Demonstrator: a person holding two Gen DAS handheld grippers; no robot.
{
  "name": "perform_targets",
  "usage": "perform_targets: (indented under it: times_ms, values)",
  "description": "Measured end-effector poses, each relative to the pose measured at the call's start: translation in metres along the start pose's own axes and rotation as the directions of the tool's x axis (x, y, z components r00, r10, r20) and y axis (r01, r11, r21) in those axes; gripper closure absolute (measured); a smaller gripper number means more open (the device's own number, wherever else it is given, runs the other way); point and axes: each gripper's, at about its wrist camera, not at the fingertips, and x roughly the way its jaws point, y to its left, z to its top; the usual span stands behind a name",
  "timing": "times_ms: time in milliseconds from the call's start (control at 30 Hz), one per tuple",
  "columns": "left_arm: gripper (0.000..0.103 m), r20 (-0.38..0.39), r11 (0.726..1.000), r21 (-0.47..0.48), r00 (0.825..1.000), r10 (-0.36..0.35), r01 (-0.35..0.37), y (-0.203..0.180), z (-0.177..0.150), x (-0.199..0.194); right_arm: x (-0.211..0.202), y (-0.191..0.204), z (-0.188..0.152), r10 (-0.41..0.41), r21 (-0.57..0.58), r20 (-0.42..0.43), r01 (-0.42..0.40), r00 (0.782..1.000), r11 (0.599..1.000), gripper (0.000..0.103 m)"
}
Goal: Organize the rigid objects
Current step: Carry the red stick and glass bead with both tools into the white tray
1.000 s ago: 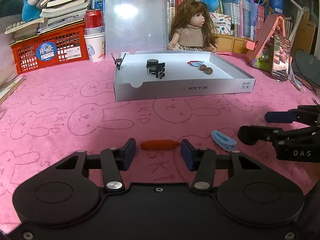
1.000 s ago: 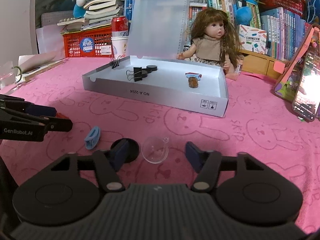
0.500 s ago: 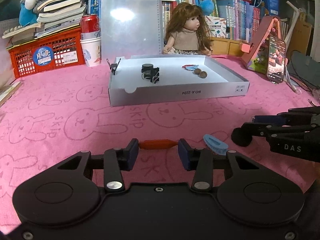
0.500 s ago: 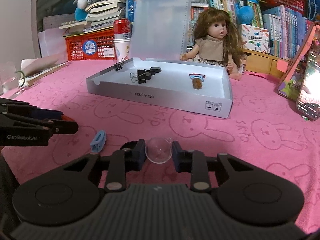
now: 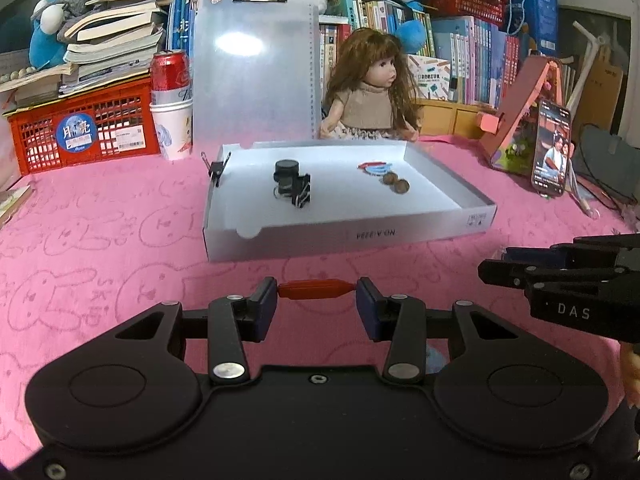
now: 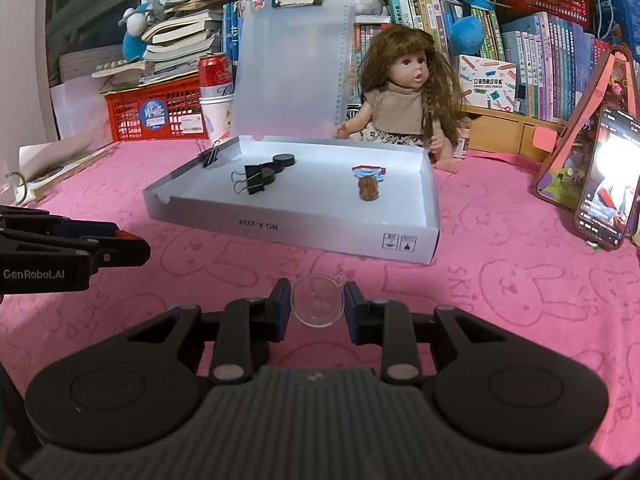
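Note:
In the left wrist view my left gripper (image 5: 316,293) is shut on a small red plastic piece (image 5: 316,289), held end to end between the blue pads above the pink cloth. My right gripper (image 6: 317,302) is shut on a small clear round cup (image 6: 318,307), its pads pressing on both sides of the rim. Each gripper shows in the other's view: the right gripper (image 5: 520,270) at the right edge, the left gripper (image 6: 132,248) at the left edge. Ahead lies an open white box (image 5: 340,236) (image 6: 280,226) with black binder clips (image 6: 254,180), black caps (image 6: 285,159) and brown nuts (image 5: 396,182).
A doll (image 5: 372,92), a clear clipboard (image 5: 252,64), a red basket (image 5: 80,128) and a can on a paper cup (image 5: 170,120) stand behind the box. A phone (image 6: 608,184) leans at the right. Something blue (image 5: 435,357) peeks from under the left gripper.
My right gripper closed on the clear cup, which lay loose between its open fingers, and raised it off the cloth. My left gripper rose a little with the red piece.

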Motion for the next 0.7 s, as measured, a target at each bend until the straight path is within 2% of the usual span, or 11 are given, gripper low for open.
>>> perform_targets:
  times_ms: [367,700]
  values:
    - [0.062,0.033,1.0,-0.012,0.999,0.006,-0.006,0.002,0.032,0.021,0.014,-0.002,0.025,-0.023,-0.008,0.034,0.023,0.999,1.0,0.07]
    - [0.062,0.019,0.998,-0.06,1.0,0.001,0.001,0.006,0.057,0.049,0.039,-0.013,0.048,-0.041,0.031,0.027,0.04,0.999,0.999,0.07]
